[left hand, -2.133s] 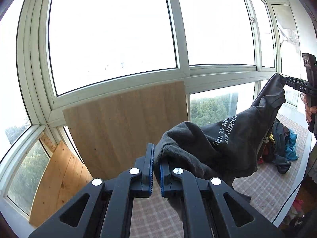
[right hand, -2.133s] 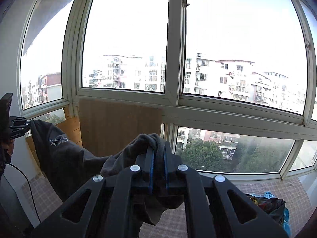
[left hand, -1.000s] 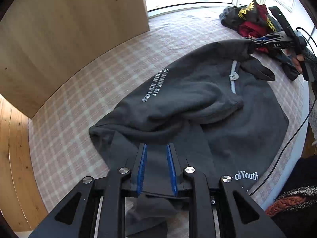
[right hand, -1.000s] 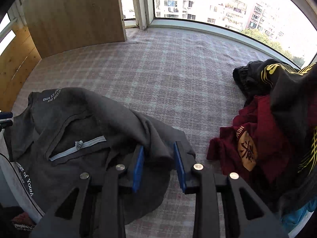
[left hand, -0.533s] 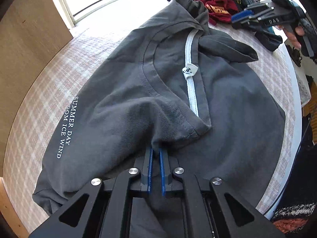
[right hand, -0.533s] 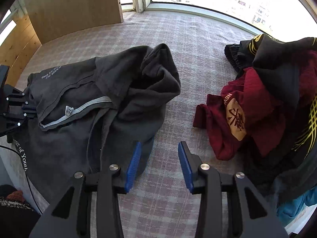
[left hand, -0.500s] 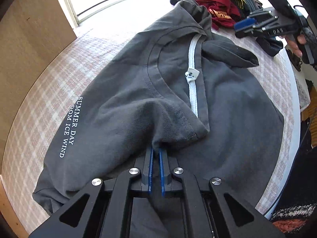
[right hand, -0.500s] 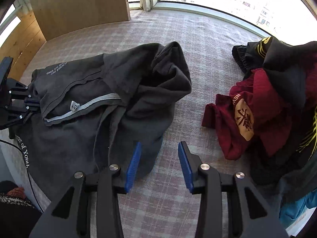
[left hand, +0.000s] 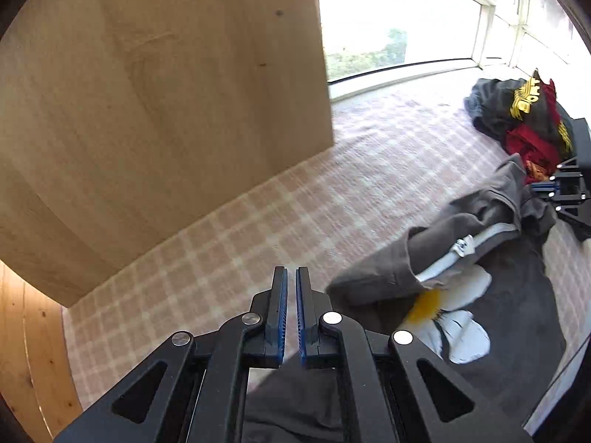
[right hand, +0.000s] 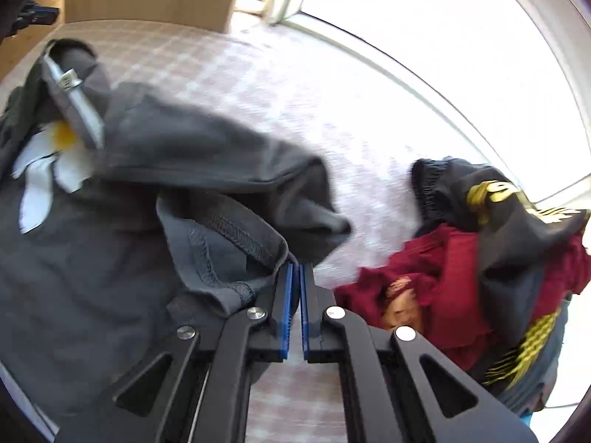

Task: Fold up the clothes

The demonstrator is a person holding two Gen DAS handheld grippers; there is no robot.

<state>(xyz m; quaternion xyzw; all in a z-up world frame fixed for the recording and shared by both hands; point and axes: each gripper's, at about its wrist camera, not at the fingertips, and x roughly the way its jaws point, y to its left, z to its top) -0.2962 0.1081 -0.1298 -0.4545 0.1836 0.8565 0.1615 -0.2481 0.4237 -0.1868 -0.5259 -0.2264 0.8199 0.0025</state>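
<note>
A dark grey shirt lies crumpled on the plaid table cover, its collar band and a white and yellow flower print showing. My right gripper is shut on a stitched hem of the shirt, pinched at the fingertips. In the left wrist view the right gripper sits at the shirt's far end. My left gripper is shut with only a thin slit, and no cloth shows between its tips. Dark cloth runs underneath it.
A pile of black, red and yellow clothes lies at the table's right end. A tall wooden board stands along the back, left of the window. The table's front edge runs close by the shirt.
The right gripper, open half a second ago, has shut on the shirt's hem. The left gripper no longer shows the shirt's fold between its tips and has swung towards the board. The flower print now shows.
</note>
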